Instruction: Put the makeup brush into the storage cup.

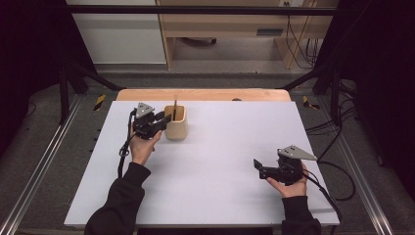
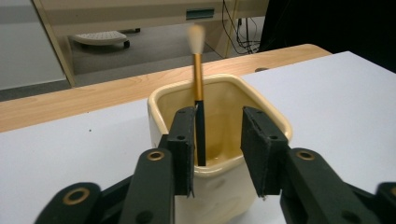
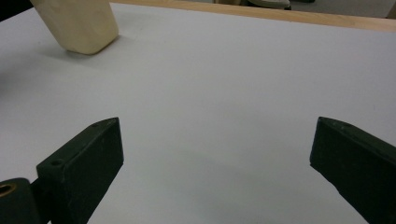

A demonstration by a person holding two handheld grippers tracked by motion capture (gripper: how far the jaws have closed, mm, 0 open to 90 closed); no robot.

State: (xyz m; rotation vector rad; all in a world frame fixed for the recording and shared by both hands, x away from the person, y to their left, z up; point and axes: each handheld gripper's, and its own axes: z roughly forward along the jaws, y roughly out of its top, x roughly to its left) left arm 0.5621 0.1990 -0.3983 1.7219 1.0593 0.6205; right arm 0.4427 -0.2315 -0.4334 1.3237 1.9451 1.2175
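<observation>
A white sheet (image 1: 215, 166) covers the wooden table (image 1: 203, 94) almost to its edges, with a strip of bare wood showing along the far side. On the far left part of the sheet stands a cream cup (image 1: 176, 122) with rounded corners, upright, its mouth open to the top. Just left of the cup, touching or nearly touching its wall, the left gripper (image 1: 157, 122) is held by a hand (image 1: 142, 147) that comes up from the near side; in the left gripper view its jaws stand apart at the cup's near rim, released, with a gap between the pads. A brush (image 2: 199, 93) stands inside the cup, leaning against the near wall: dark handle, gold ferrule, pale bristles uppermost and blurred. The handle runs just beside the left pad; whether it touches that pad I cannot tell, and the other pad is clear of it. The right gripper (image 1: 258, 166) sits near the right edge of the sheet, well apart from the cup, jaws spread wide over bare sheet, grasping nothing.
</observation>
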